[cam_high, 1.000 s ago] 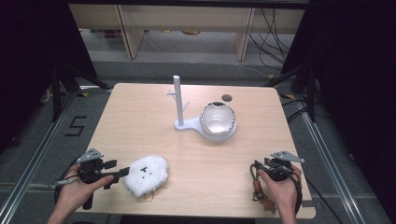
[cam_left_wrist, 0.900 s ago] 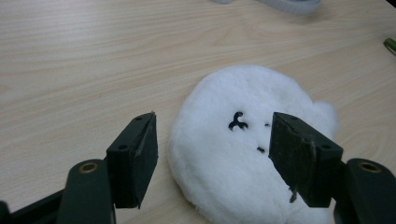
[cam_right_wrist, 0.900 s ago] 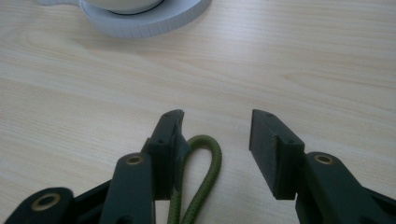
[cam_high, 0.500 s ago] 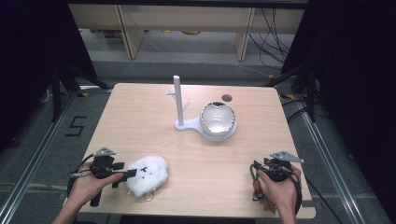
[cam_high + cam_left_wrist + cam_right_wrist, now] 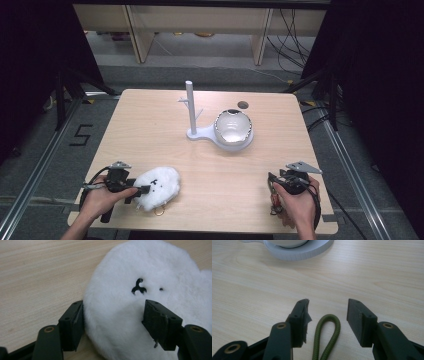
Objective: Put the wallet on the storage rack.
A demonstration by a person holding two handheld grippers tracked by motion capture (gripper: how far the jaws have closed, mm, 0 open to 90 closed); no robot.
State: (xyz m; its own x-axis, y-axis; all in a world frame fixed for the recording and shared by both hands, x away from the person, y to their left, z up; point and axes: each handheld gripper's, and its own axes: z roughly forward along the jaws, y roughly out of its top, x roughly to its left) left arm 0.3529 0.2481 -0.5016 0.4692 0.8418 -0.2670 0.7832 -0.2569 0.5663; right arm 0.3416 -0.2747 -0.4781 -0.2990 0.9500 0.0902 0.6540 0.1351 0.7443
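Note:
A white fluffy plush [image 5: 157,184] with a small black face lies near the table's front left. My left gripper [image 5: 139,191] lies level at its left edge. In the left gripper view the plush [image 5: 150,272] bulges between the jaws of that gripper [image 5: 113,305]. One pad touches the fur and the jaws have just been closing, still wide apart. My right gripper [image 5: 274,179] rests at the front right. Its jaws have just been opening; in the right gripper view they [image 5: 328,303] stand apart around a green cord loop [image 5: 329,332] lying on the wood, untouched.
A white stand with an upright post [image 5: 190,107] holds a shiny round bowl [image 5: 232,127] on its base [image 5: 299,251] at the table's middle back. A dark round spot [image 5: 243,105] lies behind it. A small ring [image 5: 159,211] hangs at the plush's near side.
My left gripper has slid right and sunk toward the plush, so its jaws now straddle the plush's left edge. The right hand has stayed put.

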